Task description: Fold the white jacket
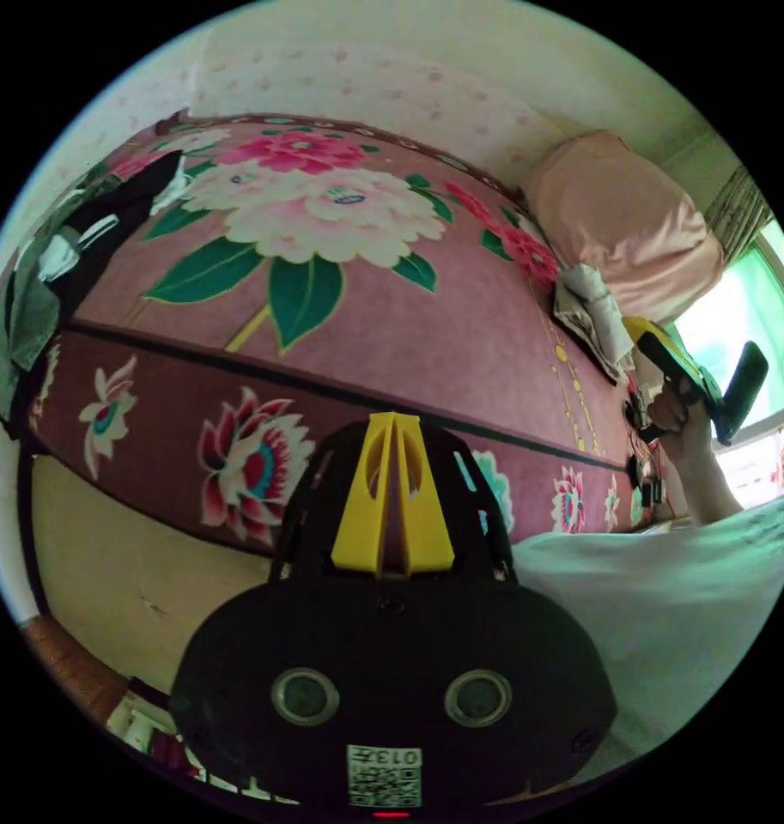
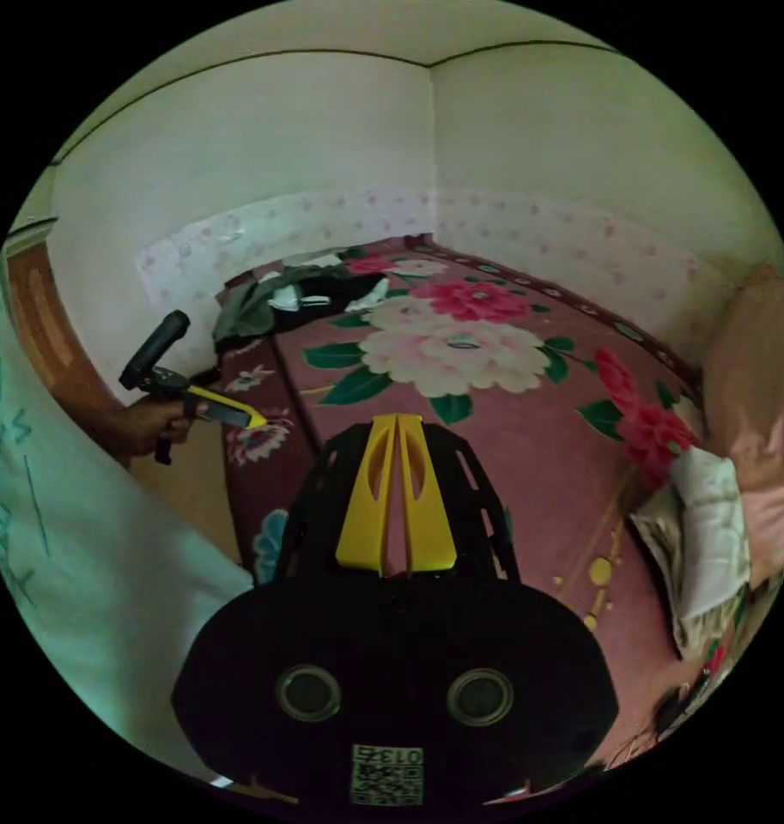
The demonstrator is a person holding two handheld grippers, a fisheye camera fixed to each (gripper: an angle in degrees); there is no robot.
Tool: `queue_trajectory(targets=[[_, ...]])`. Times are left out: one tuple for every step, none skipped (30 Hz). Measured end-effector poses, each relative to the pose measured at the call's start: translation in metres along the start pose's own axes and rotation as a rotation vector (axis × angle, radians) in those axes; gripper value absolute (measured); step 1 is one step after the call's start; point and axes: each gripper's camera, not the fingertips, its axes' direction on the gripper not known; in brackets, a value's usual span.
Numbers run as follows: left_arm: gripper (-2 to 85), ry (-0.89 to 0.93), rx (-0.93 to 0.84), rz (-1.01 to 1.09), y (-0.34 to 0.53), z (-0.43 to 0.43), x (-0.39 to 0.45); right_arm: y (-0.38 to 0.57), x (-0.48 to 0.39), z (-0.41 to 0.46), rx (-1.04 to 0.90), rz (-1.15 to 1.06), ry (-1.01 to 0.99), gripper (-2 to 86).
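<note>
1. Left tool (image 1: pixel 394 421): yellow jaws pressed together, nothing between them, held in the air over the near edge of the bed (image 1: pixel 460 343).
2. Right tool (image 2: pixel 397 422): yellow jaws likewise pressed together and empty, pointing across the bed toward the far corner of the room.
3. Bed carries a pink bedspread (image 2: pixel 529 446) with large flower print; it lies ahead of both tools.
4. White jacket (image 2: pixel 709 532): bunched in a heap at the bed's edge, to the right of the right tool and well apart from it, beside a pink pillow (image 2: pixel 765 421). In the left gripper view the same heap lies far to the right of the left tool's tip.
5. A pile of dark clothes (image 2: pixel 276 300) sits at the far left end of the bed, beyond the right tool.
6. Person's white shirt (image 1: pixel 666 601) shows just beside each tool's body.
</note>
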Motion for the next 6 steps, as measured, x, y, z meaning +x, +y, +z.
queue_trajectory(targets=[[-0.4,-0.012,0.032,-0.011,0.014,-0.016,-0.033,-0.023,-0.026,0.02,0.005,-0.025,-0.079,0.0],[-0.4,-0.022,0.069,-0.022,0.029,-0.032,-0.068,-0.045,-0.052,0.042,-0.011,-0.055,-0.14,0.0],[-0.4,-0.028,0.085,-0.03,0.037,-0.041,-0.086,-0.056,-0.066,0.054,-0.029,-0.061,-0.162,0.0],[-0.4,-0.041,0.118,-0.047,0.053,-0.058,-0.123,-0.075,-0.091,0.076,-0.037,-0.055,-0.194,-0.1],[-0.4,-0.052,0.151,-0.057,0.071,-0.075,-0.162,-0.094,-0.115,0.097,-0.027,-0.024,-0.236,-0.1],[-0.4,-0.061,0.162,-0.062,0.081,-0.084,-0.182,-0.103,-0.127,0.108,-0.027,-0.007,-0.258,-0.1]])
